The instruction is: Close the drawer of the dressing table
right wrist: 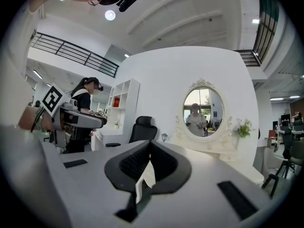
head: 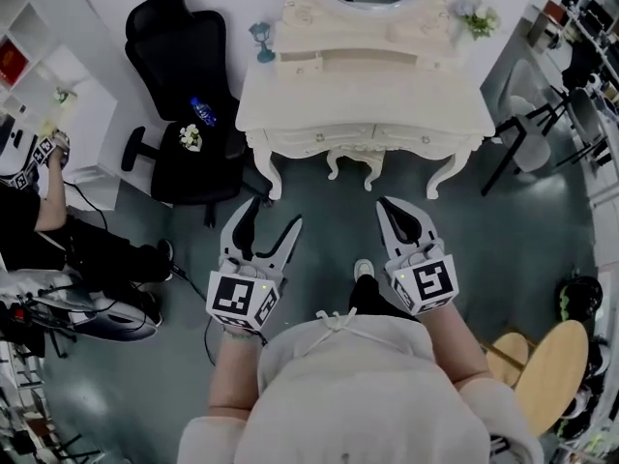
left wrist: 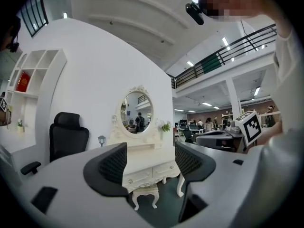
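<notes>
The white dressing table (head: 363,95) with its oval mirror (left wrist: 137,112) stands ahead of me against the wall. Its two drawer fronts (head: 319,143) look flush with the frame, and in the left gripper view the same drawer fronts (left wrist: 153,171) show between the jaws. My left gripper (head: 276,213) hangs in the air short of the table, jaws wide open and empty; it appears as the left gripper (left wrist: 151,163) in its own view. My right gripper (head: 395,206) is level beside it, shut on nothing, pads meeting in the right gripper (right wrist: 150,144) view.
A small white stool (head: 350,162) is tucked under the table. A black office chair (head: 184,95) stands to the left, with a seated person (head: 58,240) and white shelves (head: 39,95) beyond. A round wooden stool (head: 556,375) and another chair (head: 532,133) are on the right.
</notes>
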Action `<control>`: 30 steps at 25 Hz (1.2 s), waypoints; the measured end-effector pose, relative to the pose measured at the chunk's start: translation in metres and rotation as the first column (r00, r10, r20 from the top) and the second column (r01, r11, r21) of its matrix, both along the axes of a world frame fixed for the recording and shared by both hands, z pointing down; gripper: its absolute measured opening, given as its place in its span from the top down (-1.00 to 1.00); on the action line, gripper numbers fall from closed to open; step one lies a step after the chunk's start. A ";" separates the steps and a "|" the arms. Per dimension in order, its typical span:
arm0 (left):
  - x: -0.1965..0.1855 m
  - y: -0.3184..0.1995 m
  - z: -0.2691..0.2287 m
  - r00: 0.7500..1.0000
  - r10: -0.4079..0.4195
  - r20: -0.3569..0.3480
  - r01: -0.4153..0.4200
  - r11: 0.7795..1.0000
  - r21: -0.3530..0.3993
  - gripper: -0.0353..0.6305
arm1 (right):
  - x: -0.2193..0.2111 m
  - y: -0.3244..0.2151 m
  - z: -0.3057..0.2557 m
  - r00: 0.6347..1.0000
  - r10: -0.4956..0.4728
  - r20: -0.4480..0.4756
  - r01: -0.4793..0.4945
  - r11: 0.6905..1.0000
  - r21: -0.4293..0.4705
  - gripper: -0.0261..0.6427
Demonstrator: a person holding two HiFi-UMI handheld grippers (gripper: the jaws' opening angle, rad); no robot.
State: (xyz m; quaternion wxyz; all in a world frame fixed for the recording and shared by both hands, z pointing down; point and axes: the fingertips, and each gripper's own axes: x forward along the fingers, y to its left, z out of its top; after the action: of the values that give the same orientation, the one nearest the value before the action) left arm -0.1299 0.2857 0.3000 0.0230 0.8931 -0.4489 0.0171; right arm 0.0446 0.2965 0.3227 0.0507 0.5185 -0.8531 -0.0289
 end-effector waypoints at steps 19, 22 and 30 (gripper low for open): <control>0.100 -0.232 0.024 0.985 -0.170 0.014 0.170 0.982 -0.083 -0.05 | 0.107 -0.252 0.019 0.991 -0.135 -0.018 0.133 0.988 -0.081 0.90; 0.104 -0.261 0.040 0.987 -0.160 0.031 0.162 0.981 -0.110 -0.05 | 0.110 -0.281 0.027 0.992 -0.130 -0.010 0.128 0.987 -0.095 0.90; 0.101 -0.376 0.074 0.992 -0.116 0.053 0.124 0.977 -0.173 -0.05 | 0.103 -0.389 0.030 0.994 -0.113 0.009 0.113 0.987 -0.110 0.90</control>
State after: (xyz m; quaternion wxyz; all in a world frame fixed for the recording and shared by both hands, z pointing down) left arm -0.0286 -0.0908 0.3739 0.0931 0.8583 -0.4992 0.0744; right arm 0.1475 -0.0924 0.3523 0.0765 0.4656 -0.8815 0.0162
